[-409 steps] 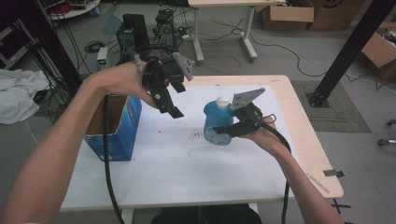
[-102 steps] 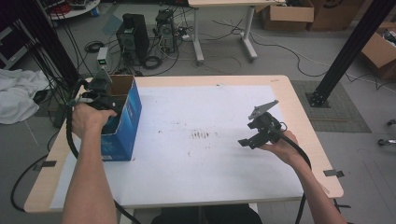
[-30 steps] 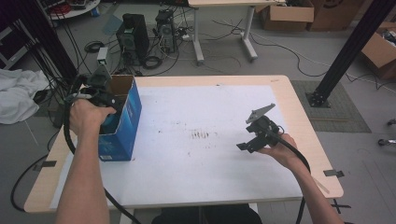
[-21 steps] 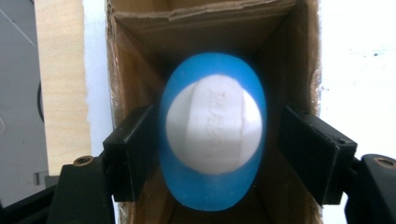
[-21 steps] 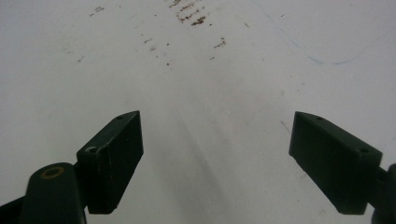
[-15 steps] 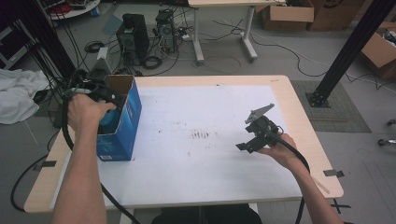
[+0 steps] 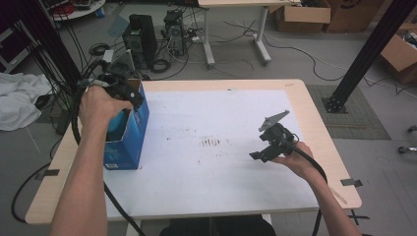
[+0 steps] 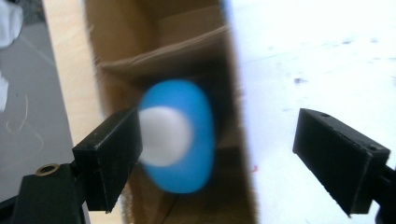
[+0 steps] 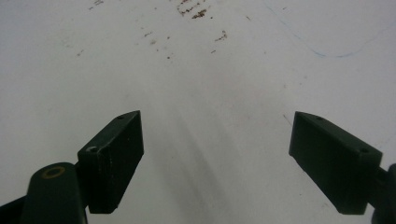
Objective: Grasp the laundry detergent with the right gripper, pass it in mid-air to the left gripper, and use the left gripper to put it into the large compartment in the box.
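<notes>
Cables, computer towers (image 7: 140, 37) and cardboard boxes crowd the grey floor behind a white-topped wooden table (image 7: 211, 187), where the left gripper (image 8: 215, 154), jaws apart, hangs over a blue, white-capped plastic bottle (image 8: 180, 135) inside the open blue cardboard box (image 7: 129, 135), while the right gripper (image 7: 263, 147) hovers splayed above the stained surface

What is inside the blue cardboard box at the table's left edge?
Inside the blue box, the left gripper view shows a blue bottle with a white cap, seen from above between brown walls. Its lower body and the box floor are hidden. The left gripper hangs open above it.
</notes>
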The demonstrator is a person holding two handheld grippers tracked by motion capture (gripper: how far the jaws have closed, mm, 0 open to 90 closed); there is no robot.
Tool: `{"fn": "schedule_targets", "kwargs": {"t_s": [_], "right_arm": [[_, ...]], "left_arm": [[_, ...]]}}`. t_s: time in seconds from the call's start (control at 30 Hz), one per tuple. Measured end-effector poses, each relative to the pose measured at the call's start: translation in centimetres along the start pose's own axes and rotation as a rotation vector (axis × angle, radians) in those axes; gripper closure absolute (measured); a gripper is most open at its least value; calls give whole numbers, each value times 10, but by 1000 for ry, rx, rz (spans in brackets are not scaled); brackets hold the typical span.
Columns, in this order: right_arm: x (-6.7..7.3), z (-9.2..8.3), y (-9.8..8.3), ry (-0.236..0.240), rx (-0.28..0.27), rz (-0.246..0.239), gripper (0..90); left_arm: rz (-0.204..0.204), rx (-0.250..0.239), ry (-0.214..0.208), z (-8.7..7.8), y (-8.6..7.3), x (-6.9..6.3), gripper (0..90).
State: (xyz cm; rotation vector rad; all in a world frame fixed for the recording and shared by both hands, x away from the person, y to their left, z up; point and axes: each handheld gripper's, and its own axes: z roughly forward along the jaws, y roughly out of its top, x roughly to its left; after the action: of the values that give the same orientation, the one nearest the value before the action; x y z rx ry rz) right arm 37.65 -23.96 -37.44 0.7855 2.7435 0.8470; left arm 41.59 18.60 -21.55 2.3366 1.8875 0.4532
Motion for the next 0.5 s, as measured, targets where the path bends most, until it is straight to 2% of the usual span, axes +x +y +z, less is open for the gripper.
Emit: {"fn": "schedule_targets", "kwargs": {"t_s": [0.23,0.3,0.5], "right_arm": [[-1,-3,0,-11,11,3,177],[-1,-4,-1,-15,11,7,177],[-1,-9,-1,-31,28,18,176]], "left_arm": [[136,-28,-79,-19,11,-35,162],[172,-37,-87,-23,14,-45,161],[271,-59,-125,-24,21,-71,161]]}}
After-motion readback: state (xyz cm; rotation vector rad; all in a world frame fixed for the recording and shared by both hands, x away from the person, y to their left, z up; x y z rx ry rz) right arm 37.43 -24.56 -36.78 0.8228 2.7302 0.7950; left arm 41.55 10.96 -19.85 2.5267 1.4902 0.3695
